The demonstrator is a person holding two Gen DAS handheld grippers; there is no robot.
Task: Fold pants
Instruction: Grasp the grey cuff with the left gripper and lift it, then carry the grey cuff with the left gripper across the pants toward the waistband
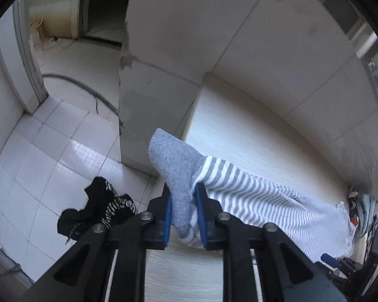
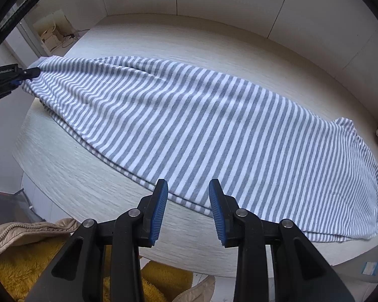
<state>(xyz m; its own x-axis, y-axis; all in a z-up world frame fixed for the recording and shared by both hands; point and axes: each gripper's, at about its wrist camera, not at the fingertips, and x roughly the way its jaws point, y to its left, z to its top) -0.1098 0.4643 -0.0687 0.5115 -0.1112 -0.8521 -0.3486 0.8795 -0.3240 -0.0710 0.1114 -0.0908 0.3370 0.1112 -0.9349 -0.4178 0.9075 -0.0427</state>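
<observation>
Blue-padded left gripper [image 1: 184, 209] clamped on the plain grey cuff [image 1: 175, 166] of striped pants [image 2: 189, 130], lifting that leg end off the pale table [image 2: 88, 188], probably to carry it toward the waist for a lengthwise fold. Seen from the right wrist as a black tool at the garment's far left tip, fabric drawn taut toward it. Right gripper [image 2: 188, 206] hovering partly open, nothing between its pads, just above the pants' near edge at mid-length, likely placed to pin or pinch the crease line. Rest of the pants lying flat, doubled leg on leg. Black garment [image 1: 98, 209] discarded on the tiled floor [image 1: 50, 156] below.
</observation>
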